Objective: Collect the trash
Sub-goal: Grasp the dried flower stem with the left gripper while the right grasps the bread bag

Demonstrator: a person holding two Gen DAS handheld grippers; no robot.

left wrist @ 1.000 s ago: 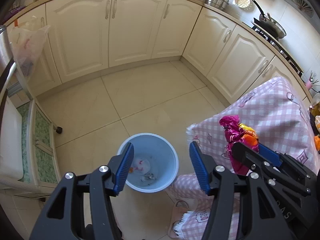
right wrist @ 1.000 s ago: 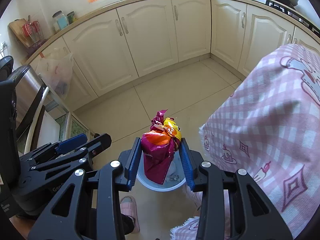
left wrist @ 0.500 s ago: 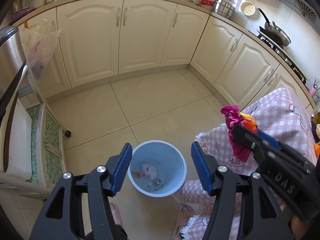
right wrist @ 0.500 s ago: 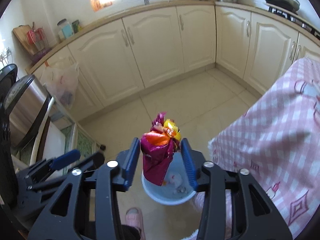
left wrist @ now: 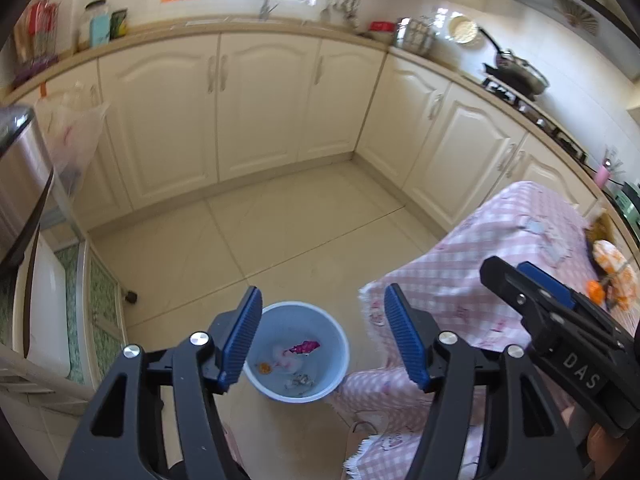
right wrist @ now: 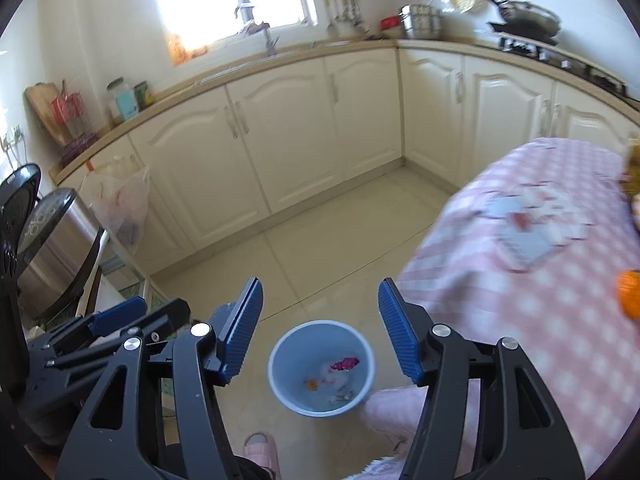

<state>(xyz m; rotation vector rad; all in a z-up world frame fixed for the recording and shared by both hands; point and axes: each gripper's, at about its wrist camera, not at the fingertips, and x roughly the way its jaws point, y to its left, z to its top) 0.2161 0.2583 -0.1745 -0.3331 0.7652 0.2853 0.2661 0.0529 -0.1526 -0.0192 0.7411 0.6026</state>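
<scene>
A light blue bin [left wrist: 332, 364] stands on the tiled floor beside the table with the pink checked cloth [left wrist: 500, 240]. Inside it lies a crumpled magenta wrapper [left wrist: 304, 347] among small scraps. My left gripper [left wrist: 323, 300] is open above the bin with nothing between its fingers. In the right wrist view the bin [right wrist: 288, 376] and the wrapper [right wrist: 344, 363] lie below my right gripper [right wrist: 320, 292], whose jaws are opening and hold nothing. Orange scraps [right wrist: 630, 294] remain on the table [right wrist: 540, 280].
Cream cabinets [left wrist: 260, 112] run along the back and right walls. A steel pedal bin [left wrist: 20, 184] and a hanging plastic bag [left wrist: 76, 128] are at the left. A pink slipper [right wrist: 260, 448] shows under the right gripper. A pan [left wrist: 516, 72] sits on the stove.
The right gripper let go of the magenta wrapper, which now lies in the blue bin. Both grippers have risen, so the bin looks smaller and more of the kitchen shows.
</scene>
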